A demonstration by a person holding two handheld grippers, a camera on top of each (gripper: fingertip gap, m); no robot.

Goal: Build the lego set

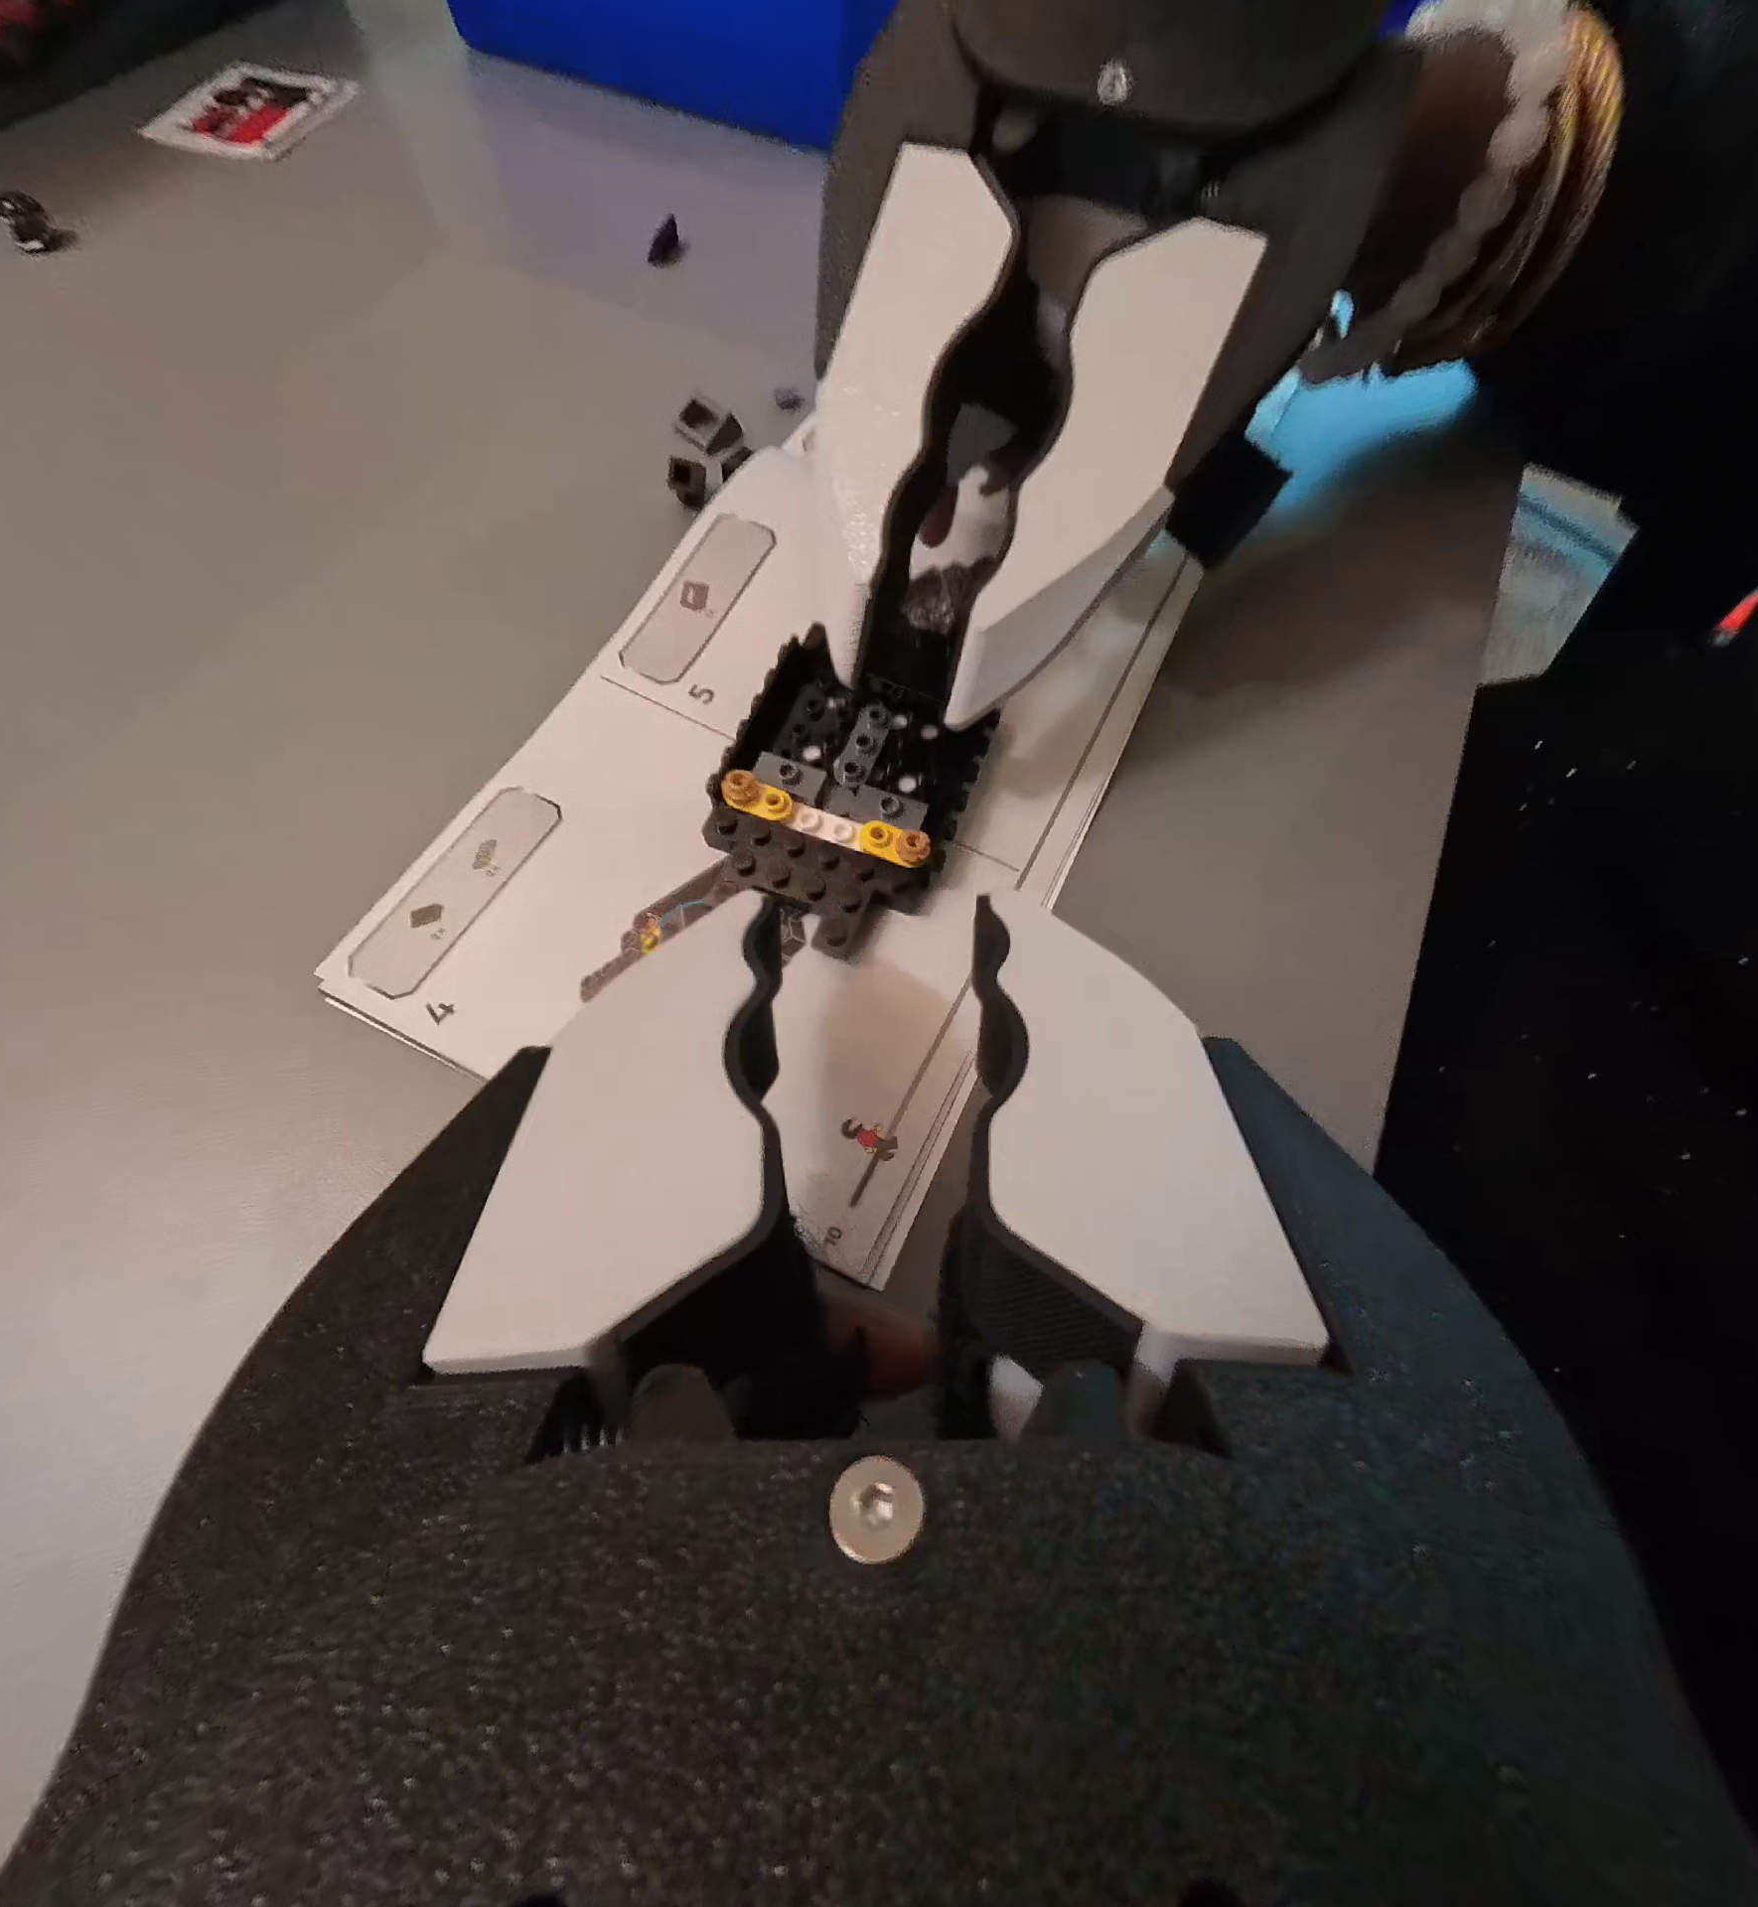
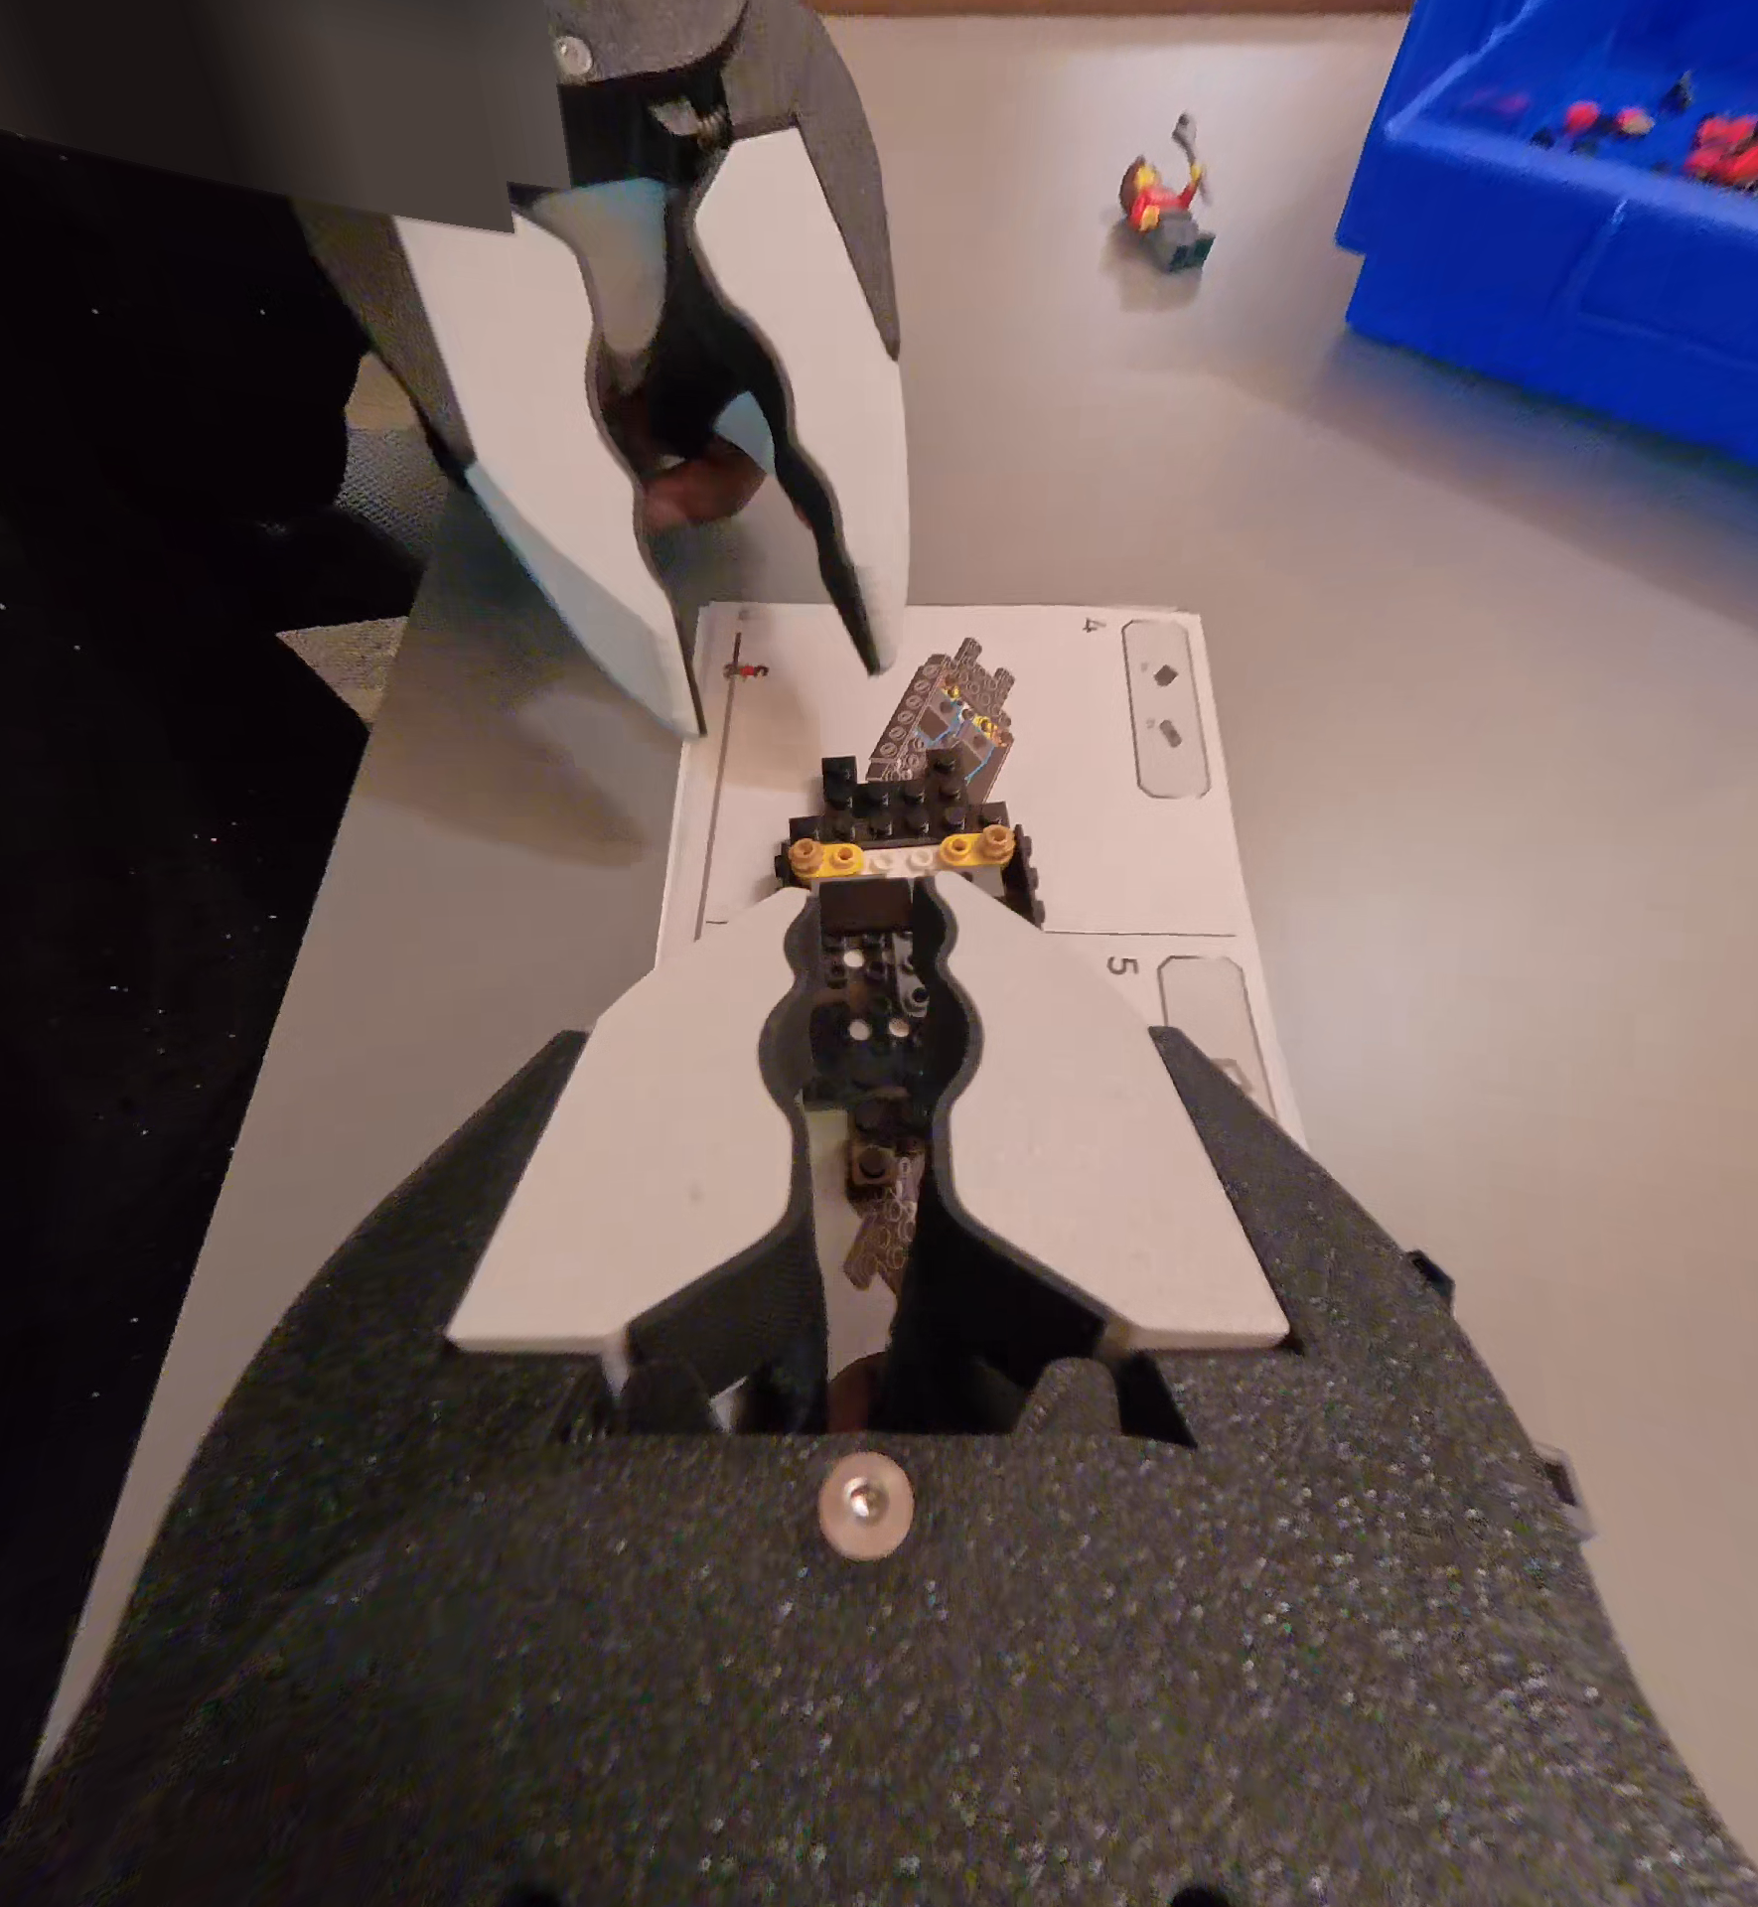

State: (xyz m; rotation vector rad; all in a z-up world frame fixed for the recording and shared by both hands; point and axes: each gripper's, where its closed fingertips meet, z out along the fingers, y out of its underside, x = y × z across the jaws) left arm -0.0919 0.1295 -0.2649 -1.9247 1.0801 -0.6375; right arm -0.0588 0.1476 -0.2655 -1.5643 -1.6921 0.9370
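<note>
Grey table (image 2: 1370,722): booklet (image 2: 1112,857), blue bin (image 2: 1577,258), minifigure (image 2: 1164,196).

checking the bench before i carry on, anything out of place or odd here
Mostly tidy. A few small dark loose bricks lie scattered on the grey table beyond the white instruction booklet, and a small red and yellow toy figure lies tipped over outside the blue plastic bin.

So the left tongs (image 1: 870,913) sit spread open just short of the black lego build (image 1: 839,800), which rests on the instruction booklet (image 1: 586,826). The right tongs (image 1: 901,686) come in from the far side, tips at the build's back wall. A few loose pieces (image 1: 705,449) lie on the grey table (image 1: 235,619), with a blue bin (image 1: 669,62) behind.
</note>
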